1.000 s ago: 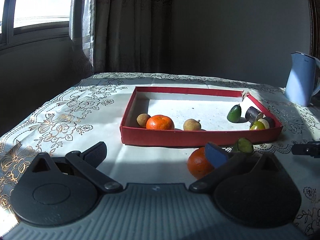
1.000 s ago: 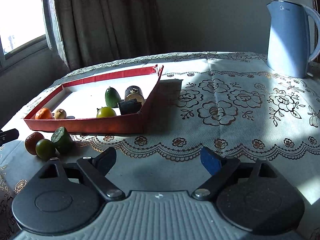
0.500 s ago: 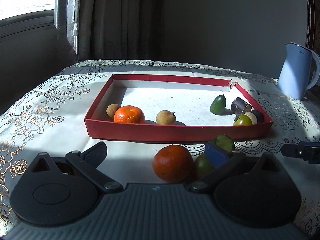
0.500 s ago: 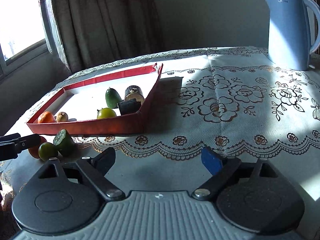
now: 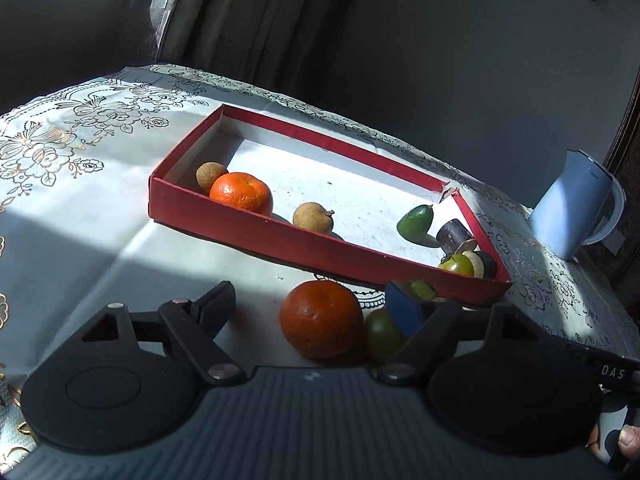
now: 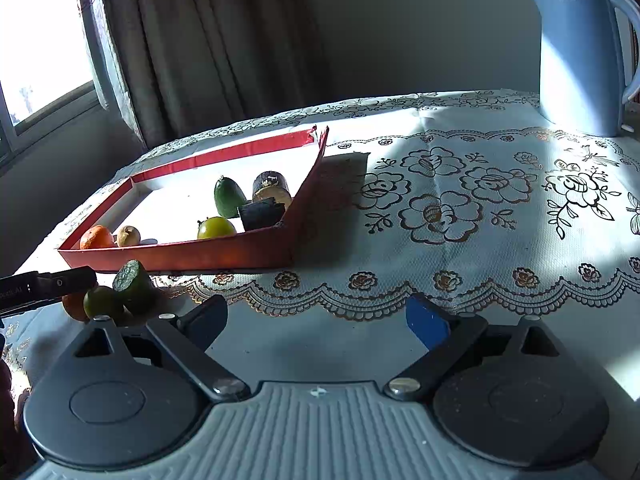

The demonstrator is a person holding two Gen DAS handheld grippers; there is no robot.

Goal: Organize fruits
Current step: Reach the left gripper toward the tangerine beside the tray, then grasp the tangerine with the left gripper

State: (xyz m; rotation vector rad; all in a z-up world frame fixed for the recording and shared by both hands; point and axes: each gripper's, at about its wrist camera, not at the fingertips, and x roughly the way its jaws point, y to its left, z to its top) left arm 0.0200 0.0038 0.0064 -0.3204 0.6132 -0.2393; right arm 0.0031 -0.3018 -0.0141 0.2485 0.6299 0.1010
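Note:
A red tray (image 5: 288, 242) holds an orange (image 5: 241, 193), two brown fruits (image 5: 313, 218), a green fruit (image 5: 416, 223), a yellow-green fruit (image 5: 456, 266) and dark cut pieces (image 5: 454, 235). In front of it on the cloth lie a loose orange (image 5: 321, 318), a green round fruit (image 5: 382, 334) and a cut green piece (image 5: 421, 289). My left gripper (image 5: 310, 312) is open, its jaws either side of the loose orange. My right gripper (image 6: 316, 322) is open and empty over the cloth, right of the loose fruits (image 6: 116, 292); the left gripper's tip (image 6: 48, 284) shows there.
A light blue kettle (image 6: 580, 56) stands at the back right of the table; it also shows in the left wrist view (image 5: 576, 210). The flowered tablecloth (image 6: 460, 208) covers the table. A curtain (image 6: 208, 40) and window are behind.
My left gripper has moved forward and tilted, so the loose orange now lies between its open jaws. The right gripper has crept slightly forward.

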